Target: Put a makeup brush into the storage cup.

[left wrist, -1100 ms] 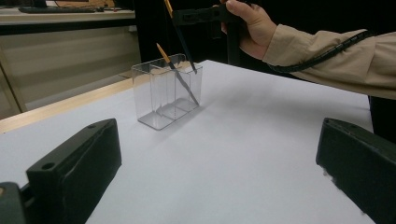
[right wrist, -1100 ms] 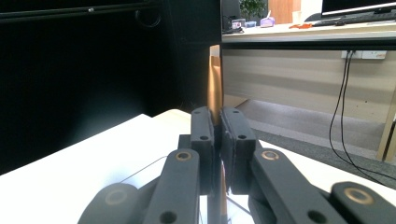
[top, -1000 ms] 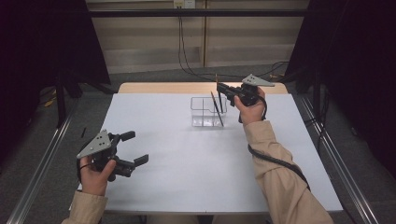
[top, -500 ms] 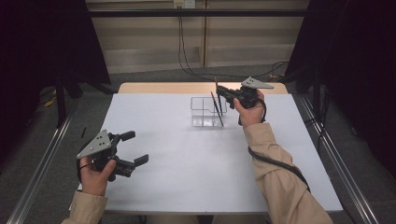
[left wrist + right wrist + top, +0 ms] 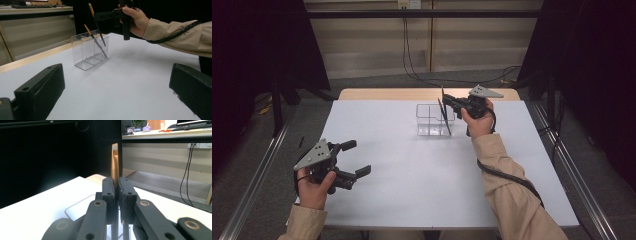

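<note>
Clear plastic organiser (image 5: 432, 120), three compartments, sits toward the far edge of the white counter (image 5: 422, 185). Our right tool (image 5: 446, 103) is clenched on a thin brush (image 5: 114, 167): the right gripper view shows its jaws pinched on the handle, copper ferrule and pale tip sticking up above them. From the left gripper view the brush shaft hangs down toward the near end compartment, lower end apparently just inside the rim, not seated. A second brush (image 5: 96, 41) already leans in the organiser beside it. Change over the last second: almost none, the right hand sits marginally lower over the box and the brush stays at the same slant. We read that as final alignment before lowering and release, so the insert is not yet done. Our left tool (image 5: 354, 160) rests released, jaws wide apart, near the front left of the counter, well apart from the organiser and unchanged. No brand, label or readable writing anywhere.
</note>
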